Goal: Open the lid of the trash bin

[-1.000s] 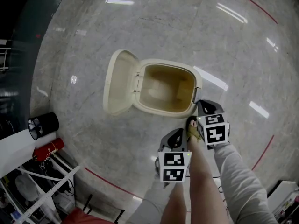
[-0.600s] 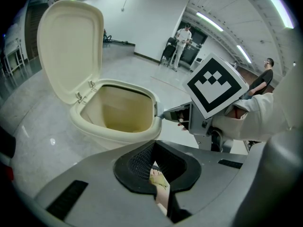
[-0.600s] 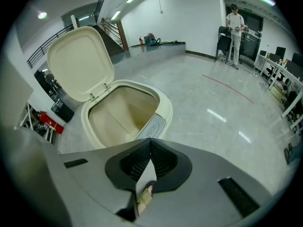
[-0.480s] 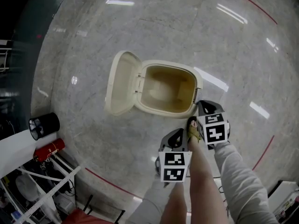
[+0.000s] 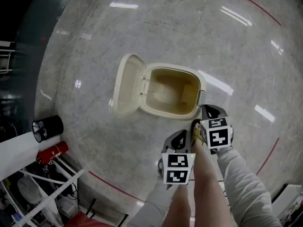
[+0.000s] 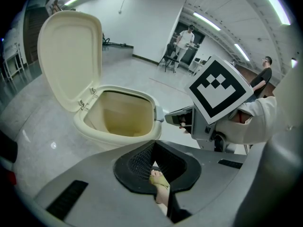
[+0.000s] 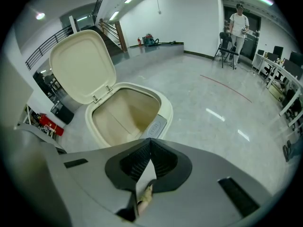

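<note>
Lid (image 5: 129,85) unmoved, open; left claw (image 6: 152,145), right claw (image 7: 150,142) closed.

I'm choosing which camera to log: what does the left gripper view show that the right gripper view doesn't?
Only the left gripper view: the right gripper, with its marker cube, near the rim of the trash bin. Only the right gripper view: a red fire extinguisher left of the bin. Both: the bin with its lid standing open, and each gripper's jaws together, empty.
</note>
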`<move>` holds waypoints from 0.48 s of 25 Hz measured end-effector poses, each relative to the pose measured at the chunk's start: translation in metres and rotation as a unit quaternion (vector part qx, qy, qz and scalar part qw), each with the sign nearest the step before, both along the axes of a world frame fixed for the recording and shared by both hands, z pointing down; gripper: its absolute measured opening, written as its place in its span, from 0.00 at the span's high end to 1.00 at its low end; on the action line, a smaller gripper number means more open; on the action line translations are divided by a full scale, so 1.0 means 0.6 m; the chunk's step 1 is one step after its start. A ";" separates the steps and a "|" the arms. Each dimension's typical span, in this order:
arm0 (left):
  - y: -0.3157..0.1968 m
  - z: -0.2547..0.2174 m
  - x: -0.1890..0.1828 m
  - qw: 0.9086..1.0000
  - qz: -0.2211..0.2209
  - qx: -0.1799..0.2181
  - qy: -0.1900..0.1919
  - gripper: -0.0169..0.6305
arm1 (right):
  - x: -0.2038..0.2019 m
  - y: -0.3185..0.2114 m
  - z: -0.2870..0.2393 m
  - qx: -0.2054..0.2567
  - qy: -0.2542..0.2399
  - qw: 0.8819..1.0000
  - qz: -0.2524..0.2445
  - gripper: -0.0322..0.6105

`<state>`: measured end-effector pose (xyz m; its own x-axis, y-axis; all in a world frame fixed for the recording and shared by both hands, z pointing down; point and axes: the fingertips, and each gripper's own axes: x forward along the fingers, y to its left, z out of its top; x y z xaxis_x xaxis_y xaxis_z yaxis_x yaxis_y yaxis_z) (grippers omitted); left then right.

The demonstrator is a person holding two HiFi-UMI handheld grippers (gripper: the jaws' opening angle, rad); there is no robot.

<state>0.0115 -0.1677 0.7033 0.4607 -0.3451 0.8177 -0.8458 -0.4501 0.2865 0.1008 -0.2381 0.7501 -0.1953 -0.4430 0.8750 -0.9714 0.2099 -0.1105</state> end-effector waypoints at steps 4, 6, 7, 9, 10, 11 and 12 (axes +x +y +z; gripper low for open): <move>0.004 -0.008 -0.002 1.000 0.001 0.003 -0.002 0.97 | -0.006 0.010 -0.016 0.006 -0.009 1.000 0.004 0.96; 0.008 -0.013 -0.003 1.000 0.002 0.004 -0.003 0.97 | -0.007 0.015 -0.027 0.009 -0.012 1.000 0.007 0.96; 0.010 -0.017 -0.004 1.000 0.002 0.005 -0.003 0.97 | -0.008 0.017 -0.033 0.011 -0.013 1.000 0.007 0.96; 0.014 -0.024 -0.006 1.000 0.001 0.006 -0.003 0.97 | -0.008 0.023 -0.045 0.015 -0.013 1.000 0.005 0.96; 0.016 -0.027 -0.007 1.000 0.000 0.007 -0.003 0.97 | -0.008 0.025 -0.051 0.017 -0.013 1.000 0.004 0.96; 0.017 -0.031 -0.008 1.000 -0.001 0.008 -0.003 0.97 | -0.008 0.028 -0.058 0.019 -0.014 1.000 0.004 0.96; 0.018 -0.036 -0.009 1.000 -0.001 0.010 -0.003 0.97 | -0.008 0.030 -0.065 0.021 -0.014 1.000 0.004 0.96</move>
<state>0.0062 -0.1567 0.6818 0.4553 -0.3619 0.8134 -0.8481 -0.4542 0.2726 0.0958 -0.2201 0.7114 -0.2161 -0.4808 0.8498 -0.9698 0.2062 -0.1299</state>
